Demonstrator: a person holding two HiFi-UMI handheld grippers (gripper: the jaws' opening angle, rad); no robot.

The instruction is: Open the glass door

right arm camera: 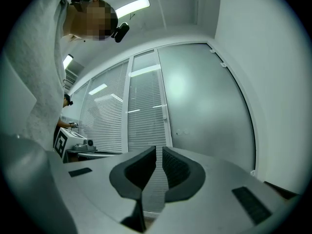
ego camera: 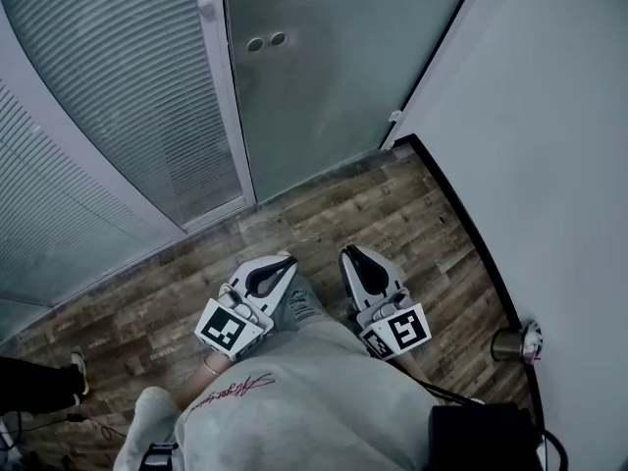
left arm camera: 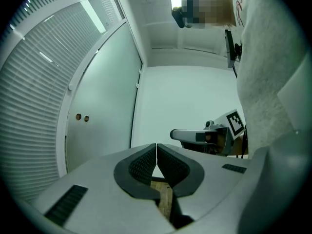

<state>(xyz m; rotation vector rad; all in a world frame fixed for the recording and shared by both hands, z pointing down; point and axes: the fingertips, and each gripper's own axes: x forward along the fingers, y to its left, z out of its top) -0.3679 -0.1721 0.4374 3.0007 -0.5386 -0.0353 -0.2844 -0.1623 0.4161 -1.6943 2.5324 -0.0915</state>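
I hold the left gripper (ego camera: 285,260) and right gripper (ego camera: 348,254) side by side over the wood floor (ego camera: 392,209), each with jaws together on nothing. The frosted glass door (ego camera: 334,86) stands at twelve o'clock, well apart.

Open wooden floor (ego camera: 392,214) runs to the closed glass door (ego camera: 334,77); a slatted partition (ego camera: 128,116) blocks the left, a white wall (ego camera: 549,145) the right, perhaps a metal cup (ego camera: 510,342) at its foot.

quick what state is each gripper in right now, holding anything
Left gripper: closed, holding nothing.
Right gripper: closed but for a sliver, holding nothing.
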